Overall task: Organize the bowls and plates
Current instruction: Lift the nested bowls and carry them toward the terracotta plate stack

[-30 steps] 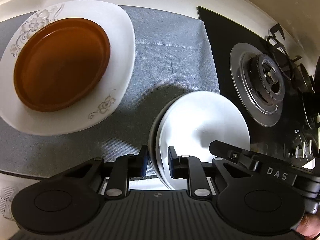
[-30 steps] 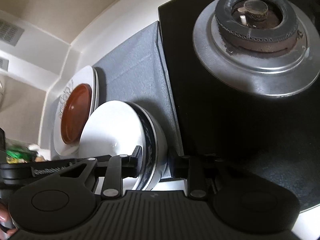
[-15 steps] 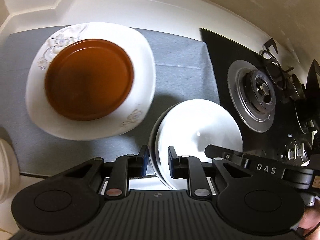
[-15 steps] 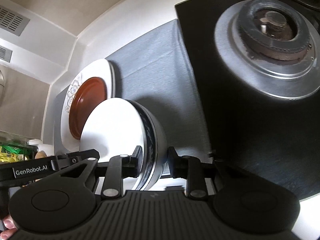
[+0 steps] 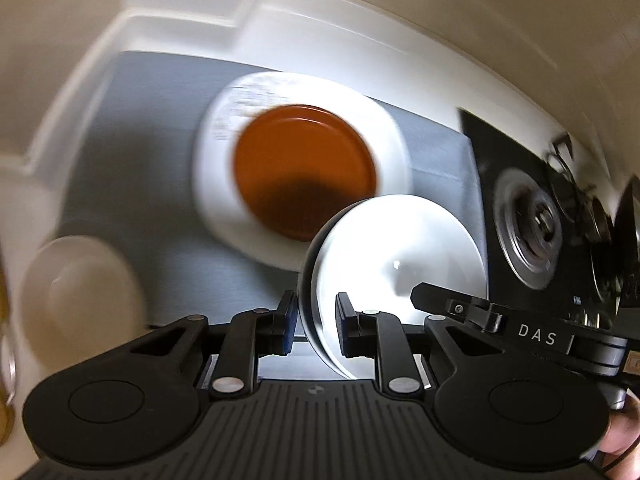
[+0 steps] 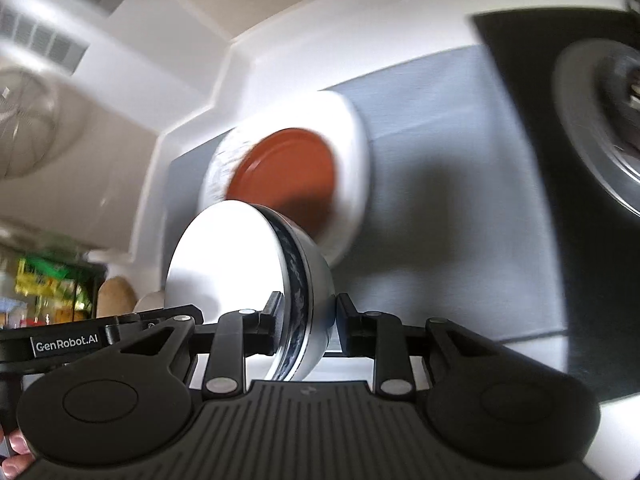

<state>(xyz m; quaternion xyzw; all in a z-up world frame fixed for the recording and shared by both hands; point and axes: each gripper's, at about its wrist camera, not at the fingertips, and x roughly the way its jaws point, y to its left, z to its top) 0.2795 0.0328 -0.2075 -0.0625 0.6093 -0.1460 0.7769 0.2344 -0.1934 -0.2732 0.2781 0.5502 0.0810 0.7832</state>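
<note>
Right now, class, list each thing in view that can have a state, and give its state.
Bowl: held by its rim in both grippers, lifted off the mat.
Left gripper: shut on bowl.
Right gripper: shut on bowl.
Brown plate: stacked on white plate.
White plate: flat on mat.
Burner: unlit.

Grey mat (image 5: 152, 128) on white counter (image 6: 280, 64), black hob (image 5: 500, 152) alongside.

Grey mat (image 5: 152, 128) covers the white counter (image 5: 360, 52), w/ black glass hob (image 5: 492, 152) along its right edge. Steel burner ring (image 5: 528, 224) sits on hob. Cream round container (image 5: 76, 292) at mat's left edge, blurred. Wall vent grille (image 6: 44, 36) upper left.
</note>
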